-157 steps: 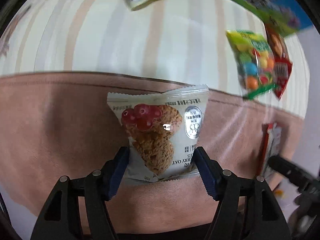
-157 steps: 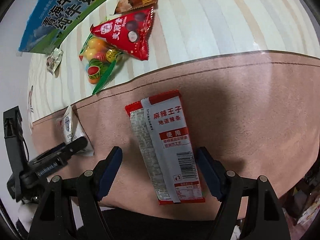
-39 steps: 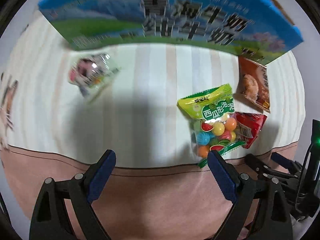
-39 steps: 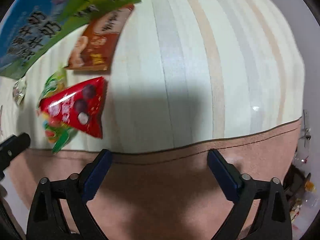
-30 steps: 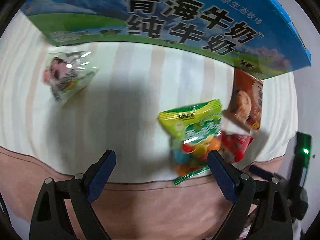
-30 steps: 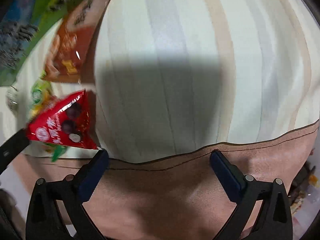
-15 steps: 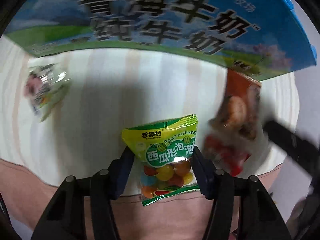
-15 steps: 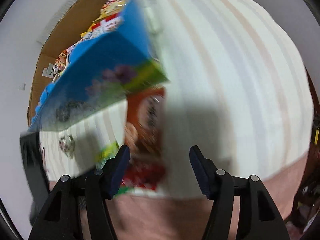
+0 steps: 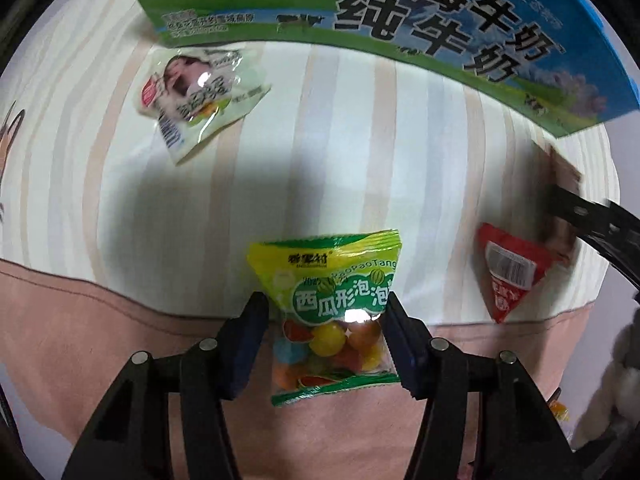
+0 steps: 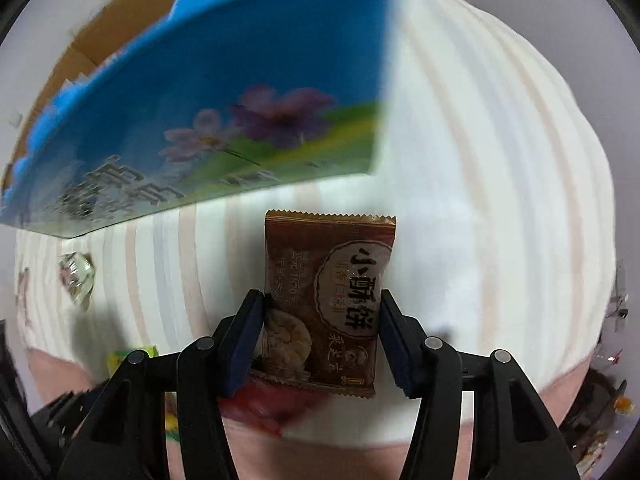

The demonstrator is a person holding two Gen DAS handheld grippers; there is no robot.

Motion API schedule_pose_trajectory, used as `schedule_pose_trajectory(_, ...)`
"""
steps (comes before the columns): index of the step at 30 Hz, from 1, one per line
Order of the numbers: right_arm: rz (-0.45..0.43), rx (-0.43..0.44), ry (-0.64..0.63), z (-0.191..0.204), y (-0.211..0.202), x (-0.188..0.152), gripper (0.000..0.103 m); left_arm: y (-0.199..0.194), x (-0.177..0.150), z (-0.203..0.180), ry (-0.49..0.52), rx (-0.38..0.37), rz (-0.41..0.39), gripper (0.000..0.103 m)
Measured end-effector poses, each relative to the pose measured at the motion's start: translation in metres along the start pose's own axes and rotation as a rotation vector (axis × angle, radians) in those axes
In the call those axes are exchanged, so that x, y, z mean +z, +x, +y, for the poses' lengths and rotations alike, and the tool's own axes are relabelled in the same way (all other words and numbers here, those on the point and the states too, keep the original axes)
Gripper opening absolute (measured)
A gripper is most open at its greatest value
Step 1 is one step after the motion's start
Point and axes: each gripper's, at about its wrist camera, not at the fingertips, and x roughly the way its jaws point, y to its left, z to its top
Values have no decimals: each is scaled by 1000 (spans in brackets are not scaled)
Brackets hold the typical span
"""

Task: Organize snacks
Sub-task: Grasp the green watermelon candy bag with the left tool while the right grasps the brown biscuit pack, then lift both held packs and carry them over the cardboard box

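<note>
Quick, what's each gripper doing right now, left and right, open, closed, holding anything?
Left gripper: closed on the green candy bag.
Right gripper: jaws closing on the brown pastry packet, already gripped between them.

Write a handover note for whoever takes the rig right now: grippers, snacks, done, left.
Left gripper: shut on the green candy bag, over the edge of the striped cloth.
Right gripper: jaws closing on the brown biscuit packet, which is already between them.
Loose on the cloth: red triangular packet, clear white packet.
The blue milk carton box stands behind them.
Done: both picks made.
Left: place both bags, then collect the two loose ones.
</note>
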Motion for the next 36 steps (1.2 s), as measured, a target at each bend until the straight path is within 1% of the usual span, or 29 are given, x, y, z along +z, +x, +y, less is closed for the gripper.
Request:
schedule_pose_trajectory(4,-25,36,59,-32,-27,-16,59,5,-18,-8,26,7,11,55)
schedule_pose_trajectory(7,6,59,62,-42,-38,-49,59,8,-33,-15,54,21,16,55)
schedule_pose_trajectory(10,80,83,50,-42,-25,-86,59,13,-44,-18,69,24,32,55)
schedule_pose_trajectory(11,105,83,37,-32,-16,-98,59,16,-47,-19,69,26,35,55)
schedule_pose_trajectory(12,126,79,24,-30,-10,-108,59,18,-47,-20,70,25,35,55)
schedule_pose_trajectory(14,165,73,11,-32,4,-117,59,21,-48,-21,63,13,17,55)
schedule_pose_trajectory(16,192,70,24,-30,18,-126,60,24,-46,-16,43,-11,33,58)
schedule_pose_trajectory(19,191,88,62,-30,23,-125,63,26,-37,-11,18,-33,40,58)
schedule_pose_trajectory(21,198,99,75,-42,19,-120,65,27,-33,-11,17,-34,32,59)
schedule_pose_trajectory(24,204,85,72,-44,21,-119,66,34,-23,-19,27,-9,38,59)
schedule_pose_trajectory(26,193,69,73,-36,27,-121,64,34,-22,-24,14,-10,22,59)
schedule_pose_trajectory(27,188,52,65,-31,29,-118,61,34,-21,-26,15,-6,15,51)
schedule_pose_trajectory(28,179,43,56,-30,28,-119,60,25,-25,-22,27,-3,6,50)
schedule_pose_trajectory(29,171,41,52,-24,33,-121,60,14,-21,-20,37,3,4,50)
schedule_pose_trajectory(32,164,78,51,-17,27,-126,60,7,-21,-25,50,8,-1,50)
schedule_pose_trajectory(35,151,143,58,-11,11,-123,60,-9,-28,-29,52,-21,-11,50)
schedule_pose_trajectory(36,140,166,60,-9,3,-119,60,-14,-24,-32,53,-32,-19,50)
